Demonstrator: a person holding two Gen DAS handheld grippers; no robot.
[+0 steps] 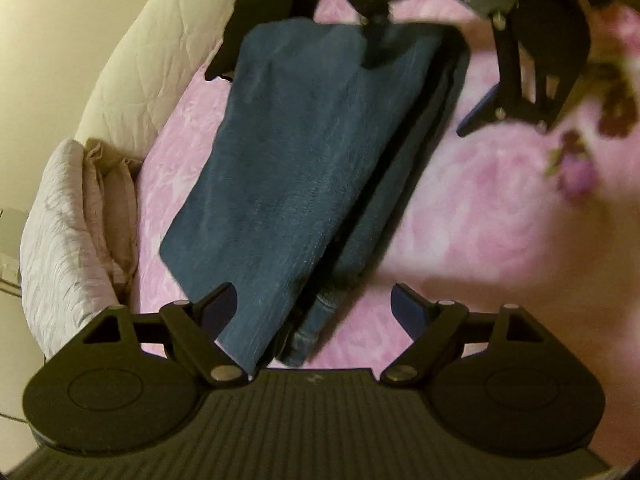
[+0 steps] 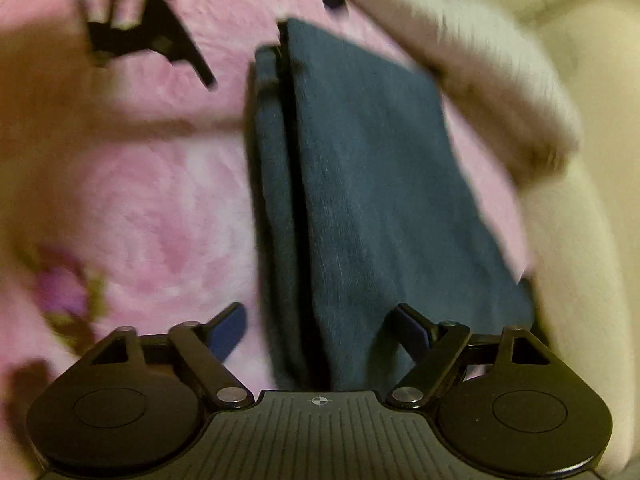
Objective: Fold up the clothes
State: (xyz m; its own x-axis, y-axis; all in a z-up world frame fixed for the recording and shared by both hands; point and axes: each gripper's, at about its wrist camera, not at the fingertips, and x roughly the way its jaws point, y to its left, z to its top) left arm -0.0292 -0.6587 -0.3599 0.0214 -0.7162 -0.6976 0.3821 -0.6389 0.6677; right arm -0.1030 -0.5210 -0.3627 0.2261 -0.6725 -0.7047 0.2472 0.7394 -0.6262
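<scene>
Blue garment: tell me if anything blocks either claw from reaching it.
Nothing visible does. The blue garment lies folded on the pink bedspread, directly ahead of the open left claw and the open right claw; its near end already lies between each claw's fingers.

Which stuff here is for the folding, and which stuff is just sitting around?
For the folding:
- blue jeans, folded on the bed
- left gripper, jaws open
- right gripper, jaws open

Just sitting around:
- pink blanket
- cream quilt
- pillows

Folded blue jeans [image 1: 304, 168] lie on the pink bed cover [image 1: 480, 208] beside pillows [image 1: 72, 208].
</scene>
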